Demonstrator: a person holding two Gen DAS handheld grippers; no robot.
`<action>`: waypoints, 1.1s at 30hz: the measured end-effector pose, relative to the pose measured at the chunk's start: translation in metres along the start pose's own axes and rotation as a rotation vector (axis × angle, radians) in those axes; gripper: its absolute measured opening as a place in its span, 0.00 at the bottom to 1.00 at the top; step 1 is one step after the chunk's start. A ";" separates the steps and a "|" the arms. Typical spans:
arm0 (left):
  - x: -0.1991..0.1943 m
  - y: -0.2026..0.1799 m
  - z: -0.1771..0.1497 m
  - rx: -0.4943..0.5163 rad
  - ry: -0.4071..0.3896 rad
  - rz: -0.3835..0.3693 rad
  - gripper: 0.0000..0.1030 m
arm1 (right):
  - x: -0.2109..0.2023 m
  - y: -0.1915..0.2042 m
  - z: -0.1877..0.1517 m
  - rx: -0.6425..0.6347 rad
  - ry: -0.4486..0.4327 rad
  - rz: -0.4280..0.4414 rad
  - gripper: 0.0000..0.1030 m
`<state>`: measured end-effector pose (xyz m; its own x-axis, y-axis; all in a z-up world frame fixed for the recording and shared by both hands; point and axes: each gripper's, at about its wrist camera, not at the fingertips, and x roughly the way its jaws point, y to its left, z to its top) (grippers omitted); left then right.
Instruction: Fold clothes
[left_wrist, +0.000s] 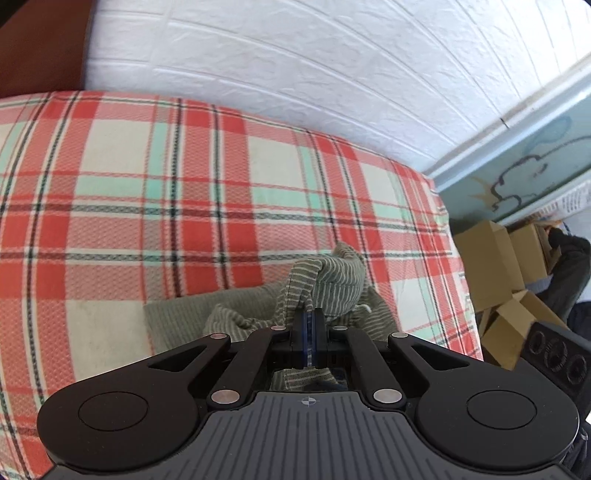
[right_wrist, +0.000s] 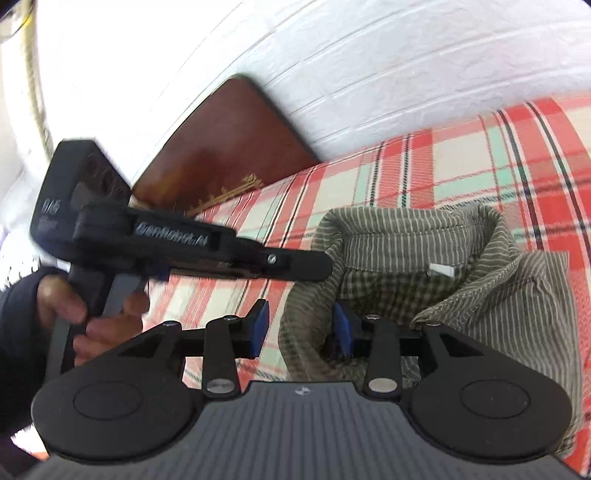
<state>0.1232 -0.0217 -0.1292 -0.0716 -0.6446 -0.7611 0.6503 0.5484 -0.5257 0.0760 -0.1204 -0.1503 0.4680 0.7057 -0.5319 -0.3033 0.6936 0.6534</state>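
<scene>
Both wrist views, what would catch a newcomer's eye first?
The red, cream and mint plaid bedsheet fills both views, below a white brick-pattern wall. On it lies a crumpled olive striped shirt, collar open, pinched by the shut left gripper; the open right gripper straddles its edge. Cardboard boxes are stacked beside the bed in the left wrist view.

the left wrist view looks forward along its own fingers, low and close over the plaid bedsheet, facing the white wall at 12 o'clock. the right wrist view sits just as near, angled toward the headboard at 11 o'clock. both share the striped shirt, sheet and wall.
</scene>
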 end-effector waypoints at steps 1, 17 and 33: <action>0.000 -0.001 -0.001 0.005 0.003 -0.005 0.00 | 0.001 -0.001 0.000 0.013 0.001 -0.012 0.36; 0.000 -0.046 0.008 0.339 0.064 0.157 0.29 | 0.011 0.047 -0.034 -0.393 0.013 -0.241 0.06; 0.050 -0.033 0.032 0.340 0.236 0.082 0.05 | 0.009 0.043 -0.041 -0.394 0.017 -0.244 0.06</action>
<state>0.1221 -0.0889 -0.1372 -0.1552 -0.4450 -0.8820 0.8708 0.3600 -0.3349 0.0335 -0.0780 -0.1489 0.5521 0.5148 -0.6558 -0.4799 0.8395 0.2549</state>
